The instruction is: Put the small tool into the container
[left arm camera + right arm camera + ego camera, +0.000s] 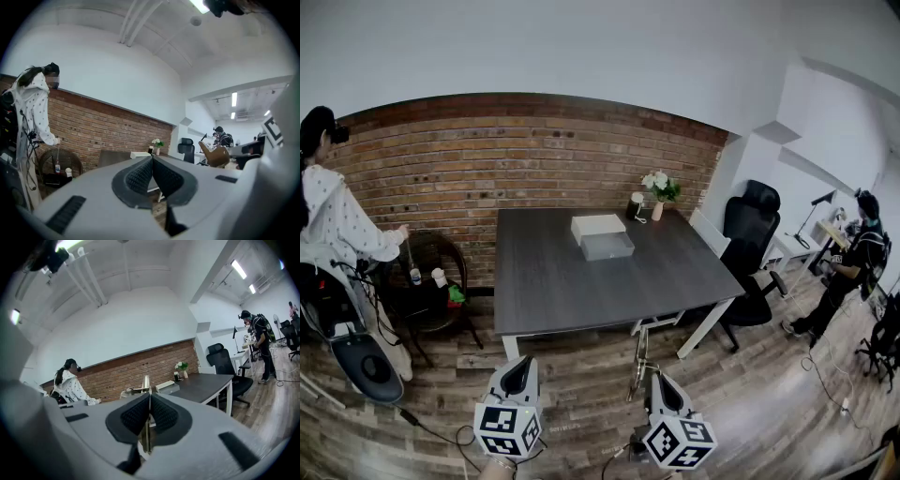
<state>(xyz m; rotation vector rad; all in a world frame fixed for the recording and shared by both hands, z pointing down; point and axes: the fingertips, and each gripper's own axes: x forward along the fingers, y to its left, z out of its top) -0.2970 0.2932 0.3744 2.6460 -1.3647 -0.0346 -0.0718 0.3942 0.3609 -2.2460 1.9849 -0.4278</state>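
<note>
Brick wall [534, 155] is seen behind a dark table [553, 281], which stands well ahead of both grippers across a plank floor. On the table's far half a grey open container [607, 247] is noted, touching or just beside a white box [598, 226]; flowers in a vase [659, 192] are set at the back corner. Two people are seen at the room's edges, neither near the table.

The small tool [639, 364], a thin metal piece, is carried in the right gripper [660, 382], upright and projecting beyond the jaw tips. It is judged to be held this way so that its free end can be lowered into the container once the table is reached. In the right gripper view the pads [161, 414] are pressed onto the tool's shaft, with no gap beyond its thickness.

The left gripper [521, 364] is held low beside the right one, apparently idle. In the left gripper view its pads [140, 176] are closed against each other and nothing is gripped.

Approach stage is judged; the tool is well apart from the container.
</note>
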